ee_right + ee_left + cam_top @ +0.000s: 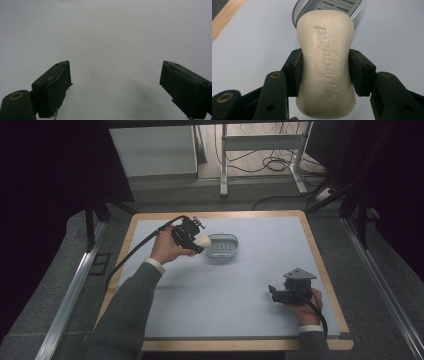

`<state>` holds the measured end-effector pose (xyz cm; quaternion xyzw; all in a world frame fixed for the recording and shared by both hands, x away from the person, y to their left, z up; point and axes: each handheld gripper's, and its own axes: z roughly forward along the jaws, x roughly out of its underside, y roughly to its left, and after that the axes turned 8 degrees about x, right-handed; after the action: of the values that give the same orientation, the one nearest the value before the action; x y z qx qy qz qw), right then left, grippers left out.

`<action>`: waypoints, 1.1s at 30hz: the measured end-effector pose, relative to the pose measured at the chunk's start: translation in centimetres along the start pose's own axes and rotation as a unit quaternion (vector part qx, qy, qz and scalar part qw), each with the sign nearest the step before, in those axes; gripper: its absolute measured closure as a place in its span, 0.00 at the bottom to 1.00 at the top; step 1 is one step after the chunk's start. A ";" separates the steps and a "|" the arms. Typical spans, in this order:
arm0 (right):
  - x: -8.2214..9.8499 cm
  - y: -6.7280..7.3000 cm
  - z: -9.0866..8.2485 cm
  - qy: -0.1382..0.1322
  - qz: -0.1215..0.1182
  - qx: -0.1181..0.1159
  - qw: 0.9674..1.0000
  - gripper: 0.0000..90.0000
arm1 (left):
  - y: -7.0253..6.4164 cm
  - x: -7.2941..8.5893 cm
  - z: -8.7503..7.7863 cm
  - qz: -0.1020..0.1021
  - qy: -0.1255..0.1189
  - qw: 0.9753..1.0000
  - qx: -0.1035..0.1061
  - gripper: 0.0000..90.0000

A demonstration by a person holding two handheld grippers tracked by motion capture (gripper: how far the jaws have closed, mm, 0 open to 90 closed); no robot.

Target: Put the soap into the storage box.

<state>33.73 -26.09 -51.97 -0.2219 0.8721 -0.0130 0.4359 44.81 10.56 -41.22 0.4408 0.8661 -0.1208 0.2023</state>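
A cream bar of soap (326,66) with embossed lettering is clamped between the pads of my left gripper (325,72). In the high view the left gripper (196,241) holds the soap (202,240) just left of a grey oval soap dish (223,246) with a slotted floor. The dish's rim (298,11) shows beyond the soap in the left gripper view. My right gripper (273,292) rests low over the mat at the front right, open, with nothing between its jaws (115,85).
A pale blue-grey mat (225,290) covers the wooden table (320,270). A cable (135,251) trails from the left gripper off the table's left side. Beyond the table stand a desk frame (260,150) and floor cables.
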 end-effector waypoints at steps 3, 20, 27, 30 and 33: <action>0.0 -0.1 0.0 -0.001 0.002 0.000 1.000 0.11 | 0.1 -0.4 0.2 0.001 0.002 1.000 0.001 0.55; 0.1 -0.1 0.1 0.002 0.000 0.001 1.000 0.11 | 0.7 -2.1 1.8 0.019 0.015 1.000 0.006 0.55; 0.1 -0.1 0.0 0.000 0.000 0.000 1.000 0.11 | 0.3 -4.0 2.7 0.035 0.023 0.999 0.013 0.55; 0.1 -0.1 0.0 0.001 0.002 0.001 1.000 0.11 | 0.2 -4.8 3.0 0.040 0.021 0.999 0.017 0.55; 0.2 -0.2 0.0 0.002 0.002 0.003 1.000 0.11 | 0.1 -5.3 3.2 0.041 0.022 0.999 0.017 0.55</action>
<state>33.76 -26.36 -52.05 -0.2193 0.8732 -0.0147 0.4351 48.49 5.55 -41.65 0.4819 0.8494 -0.1177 0.1800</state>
